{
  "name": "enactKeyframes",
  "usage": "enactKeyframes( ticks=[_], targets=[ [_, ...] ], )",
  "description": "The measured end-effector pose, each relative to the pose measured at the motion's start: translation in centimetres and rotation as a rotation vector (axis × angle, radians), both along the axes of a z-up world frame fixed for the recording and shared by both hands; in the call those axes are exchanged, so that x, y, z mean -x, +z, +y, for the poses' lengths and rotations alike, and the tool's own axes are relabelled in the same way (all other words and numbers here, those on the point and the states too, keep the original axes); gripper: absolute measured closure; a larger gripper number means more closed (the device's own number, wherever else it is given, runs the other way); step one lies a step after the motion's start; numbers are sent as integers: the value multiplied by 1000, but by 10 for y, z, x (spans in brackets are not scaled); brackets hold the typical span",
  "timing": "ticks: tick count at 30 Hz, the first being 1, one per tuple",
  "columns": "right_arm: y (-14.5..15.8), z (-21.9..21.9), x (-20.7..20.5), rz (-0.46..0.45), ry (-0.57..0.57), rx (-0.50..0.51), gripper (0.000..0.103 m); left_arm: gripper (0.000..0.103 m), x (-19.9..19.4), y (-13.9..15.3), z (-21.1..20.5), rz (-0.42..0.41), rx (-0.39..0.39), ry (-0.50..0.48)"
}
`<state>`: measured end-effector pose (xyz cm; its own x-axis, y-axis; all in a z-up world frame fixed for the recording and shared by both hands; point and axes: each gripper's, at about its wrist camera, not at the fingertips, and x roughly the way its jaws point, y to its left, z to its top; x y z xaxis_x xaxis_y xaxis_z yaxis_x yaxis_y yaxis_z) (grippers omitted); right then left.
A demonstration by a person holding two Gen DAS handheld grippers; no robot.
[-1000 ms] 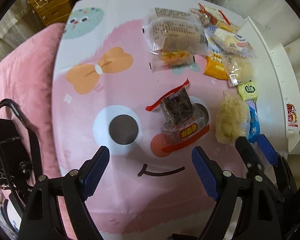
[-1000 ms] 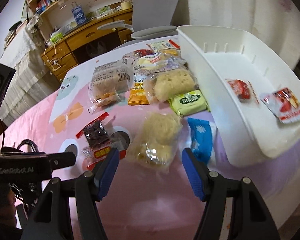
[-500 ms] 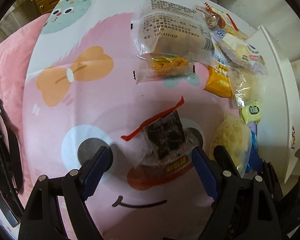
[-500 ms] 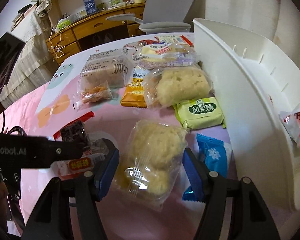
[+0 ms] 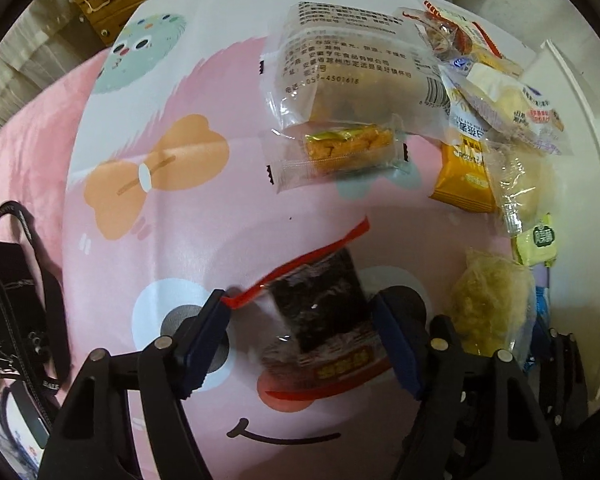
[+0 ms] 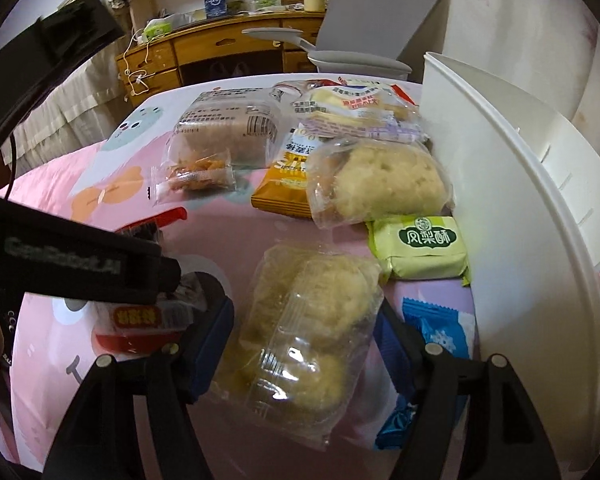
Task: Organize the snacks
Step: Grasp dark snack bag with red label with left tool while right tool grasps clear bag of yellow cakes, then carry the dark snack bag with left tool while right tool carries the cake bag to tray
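Observation:
My left gripper (image 5: 300, 330) is open, its blue pads either side of a dark brownie pack (image 5: 320, 308) with red trim that lies on the pink cloth. My right gripper (image 6: 304, 340) is open around a clear pack of pale yellow cakes (image 6: 304, 332), which also shows in the left wrist view (image 5: 488, 304). The left gripper's black body (image 6: 72, 264) crosses the right wrist view and hides most of the brownie pack (image 6: 140, 316) there. A white bin (image 6: 532, 216) stands at the right.
Several more snacks lie beyond: a large bread pack (image 5: 348, 76), an orange cracker pack (image 5: 348, 148), a yellow pouch (image 6: 288, 176), a bun pack (image 6: 384, 180), a green pineapple cake (image 6: 420, 248), a blue packet (image 6: 432, 328). A black bag (image 5: 8, 312) lies at the left.
Both grippers have moved forward and down. The left one now straddles the brownie pack and the right one straddles the yellow cake pack. The jaws stay open.

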<state>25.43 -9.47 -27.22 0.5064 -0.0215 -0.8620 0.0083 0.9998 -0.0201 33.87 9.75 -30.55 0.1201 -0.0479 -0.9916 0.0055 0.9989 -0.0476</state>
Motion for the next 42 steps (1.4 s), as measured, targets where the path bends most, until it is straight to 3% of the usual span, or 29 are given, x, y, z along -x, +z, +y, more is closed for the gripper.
enactKeyframes(
  ticks=[6,12,20,31,42],
  targets=[
    [2,-2,0,8,25,3,36,37,1,2,-6,-5,-12,4],
    [5,-1,2,23,24,-5,51,49,12,13,-2,-9,12,10],
    [12,3,7,54,5,-1,60,50,22,23,3,-6,8,-5],
    [21,18,27,99,-28,9,62,49,54,59,34,-66,36,-18],
    [60,34,61,29,-83,27,62,49,105,97,59,-124,90,-80]
  ],
)
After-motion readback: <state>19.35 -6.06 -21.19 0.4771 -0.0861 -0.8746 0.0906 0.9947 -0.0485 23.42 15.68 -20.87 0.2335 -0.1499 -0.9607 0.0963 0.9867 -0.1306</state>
